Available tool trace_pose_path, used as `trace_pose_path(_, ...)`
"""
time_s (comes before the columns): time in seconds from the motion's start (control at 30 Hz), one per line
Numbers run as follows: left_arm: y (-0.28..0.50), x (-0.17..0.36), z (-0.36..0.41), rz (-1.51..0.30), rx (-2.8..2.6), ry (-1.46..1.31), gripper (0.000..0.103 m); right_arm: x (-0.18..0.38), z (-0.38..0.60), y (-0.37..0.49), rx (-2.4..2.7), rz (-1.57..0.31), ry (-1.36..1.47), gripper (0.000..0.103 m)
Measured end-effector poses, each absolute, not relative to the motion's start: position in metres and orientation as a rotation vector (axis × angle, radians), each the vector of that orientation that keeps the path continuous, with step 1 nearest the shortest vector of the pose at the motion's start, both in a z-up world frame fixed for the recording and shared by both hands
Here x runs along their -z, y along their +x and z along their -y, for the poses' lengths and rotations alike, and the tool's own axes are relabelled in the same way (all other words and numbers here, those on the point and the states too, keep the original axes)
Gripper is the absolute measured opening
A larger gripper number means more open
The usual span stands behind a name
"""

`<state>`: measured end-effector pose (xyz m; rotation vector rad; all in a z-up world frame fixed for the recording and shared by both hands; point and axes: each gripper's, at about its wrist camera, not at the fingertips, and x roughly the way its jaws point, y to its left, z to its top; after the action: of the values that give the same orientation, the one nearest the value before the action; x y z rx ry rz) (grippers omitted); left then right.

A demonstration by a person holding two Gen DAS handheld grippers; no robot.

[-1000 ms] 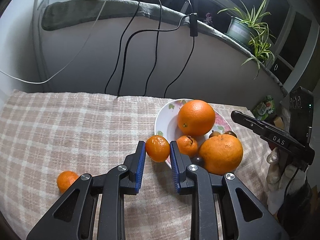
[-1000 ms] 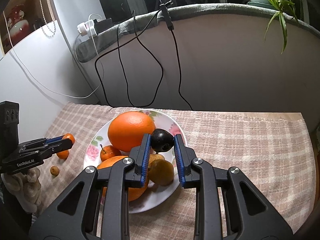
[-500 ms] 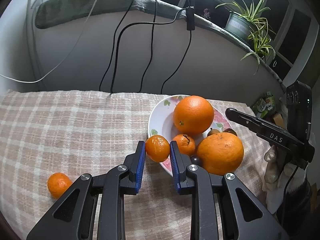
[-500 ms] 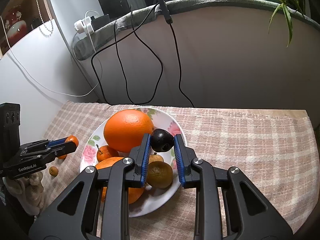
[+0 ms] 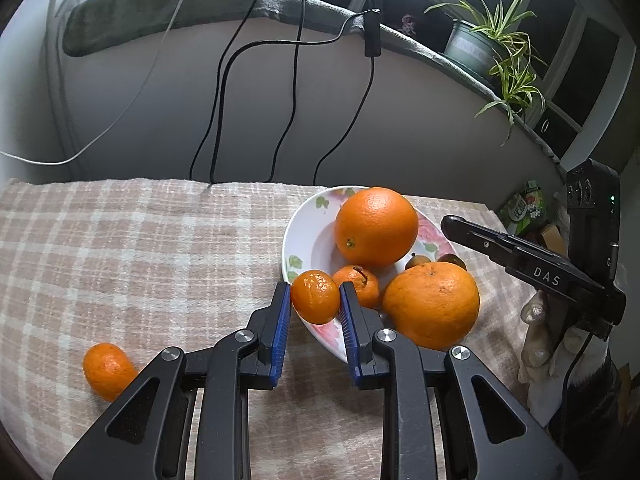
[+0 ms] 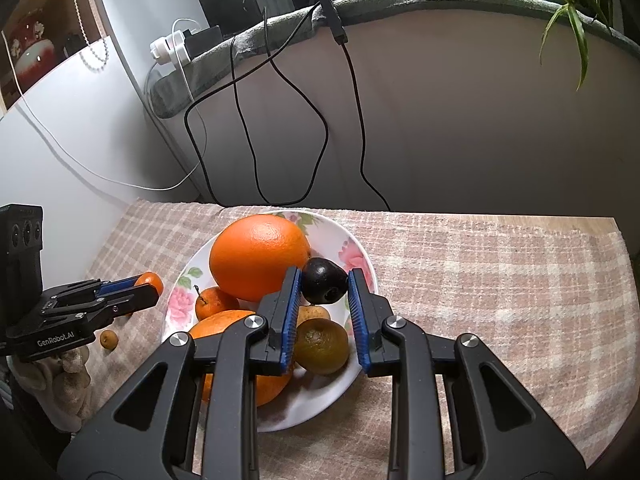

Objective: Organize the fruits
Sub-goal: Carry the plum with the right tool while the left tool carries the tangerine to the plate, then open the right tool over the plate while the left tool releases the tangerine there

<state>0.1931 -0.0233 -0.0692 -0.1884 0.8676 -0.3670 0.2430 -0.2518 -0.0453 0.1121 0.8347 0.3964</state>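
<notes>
My left gripper [image 5: 315, 298] is shut on a small mandarin [image 5: 315, 297], held just over the near rim of the floral plate [image 5: 304, 232]. On that plate lie a big orange [image 5: 376, 226], a second large orange [image 5: 432, 305], a small stemmed mandarin [image 5: 360, 283] and small brown fruits. My right gripper [image 6: 323, 285] is shut on a dark plum [image 6: 323, 285] above the same plate [image 6: 356, 256], over an olive-green fruit [image 6: 322, 345]. Another mandarin [image 5: 106, 369] lies loose on the checked cloth at the left. A tiny orange fruit [image 6: 109, 338] sits on the cloth beside the plate.
The table wears a beige checked cloth [image 5: 140, 260]; its right edge [image 6: 624, 248] shows bare wood. Black and white cables [image 5: 224, 92] hang down the grey back panel. A potted plant [image 5: 480, 44] stands on the ledge. A gloved hand [image 5: 548, 344] holds the right gripper.
The left gripper with its mandarin has drifted slightly right, closer over the plate rim. The right gripper and its plum stay put.
</notes>
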Motion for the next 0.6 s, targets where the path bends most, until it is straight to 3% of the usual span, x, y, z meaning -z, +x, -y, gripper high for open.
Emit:
trace_pose_path(0.27,0.1918,0.0684,0.0254,-0.867,0.373,-0.184,0.026,0.0455,0.2511,0.2419,-0.4,-0.841,0.111,0.027)
trace_pose_path(0.37,0.1908,0.0675,0.0271,-0.864,0.376,-0.182,0.027,0.0446,0.2512,0.2409,-0.402,-0.836,0.112,0.047)
trace_pose_path(0.47,0.19,0.0662,0.0277,-0.86,0.378,-0.18,0.04,0.0422,0.2509,0.2381,-0.407,-0.826,0.113,0.05)
trace_pose_path(0.6,0.1879,0.0638,0.0297,-0.849,0.385,-0.173,0.054,0.0388,0.2502,0.2354,-0.401,-0.813,0.106,0.072)
